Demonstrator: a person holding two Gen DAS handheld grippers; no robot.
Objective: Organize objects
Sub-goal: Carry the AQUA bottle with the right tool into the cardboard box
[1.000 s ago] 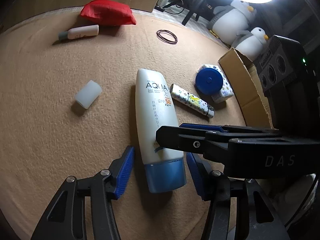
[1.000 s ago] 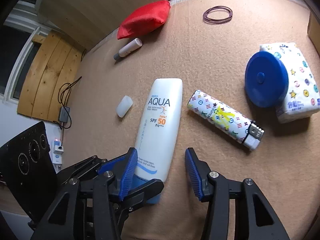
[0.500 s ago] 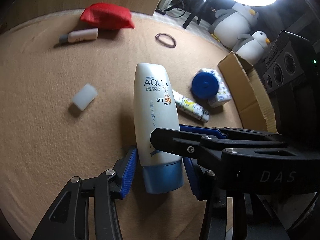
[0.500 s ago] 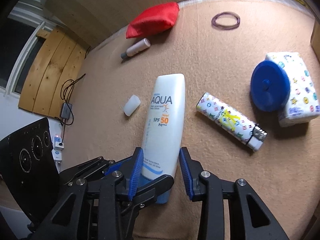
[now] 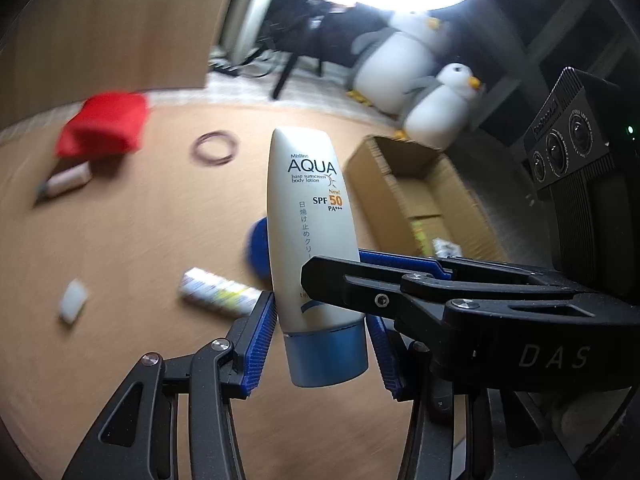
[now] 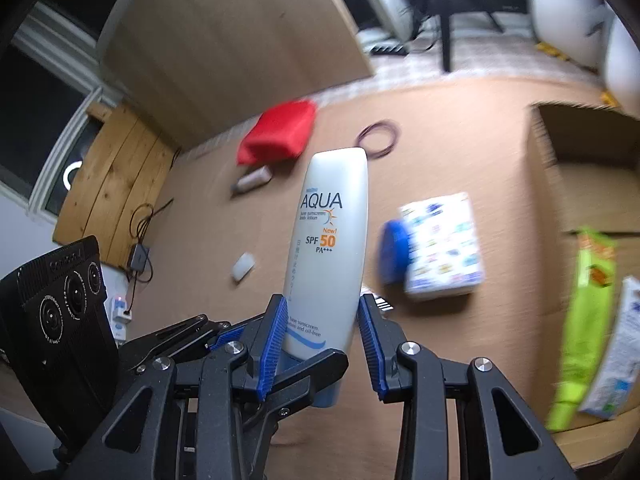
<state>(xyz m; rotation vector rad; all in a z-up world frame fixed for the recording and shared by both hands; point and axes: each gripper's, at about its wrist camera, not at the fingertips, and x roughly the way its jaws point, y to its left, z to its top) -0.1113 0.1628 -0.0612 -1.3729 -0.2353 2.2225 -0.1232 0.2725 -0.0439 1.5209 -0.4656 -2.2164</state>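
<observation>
Left wrist view: I have the left tool (image 5: 320, 332) clenched on the blue cap end of the sunscreen tube (image 5: 308, 216), low in the frame. The right tool (image 6: 324, 336) grips the same tube just above the cap, crossing in from the right edge. The tube is held clear of the tan mat (image 5: 120, 240), long axis near upright, crimped end toward frame top.

The cardboard box (image 5: 416, 196) lies right of centre, beyond and to the right of the tube; I judge the right tool nearer to it. The open top faces up, so the tube should travel rightward.

Materials: the tube is smooth glossy plastic, flattened and tapering; the box is matte corrugated board with raised flaps. A patterned lighter (image 5: 220, 292) and a red pouch (image 5: 104, 124) are blurred beyond.
</observation>
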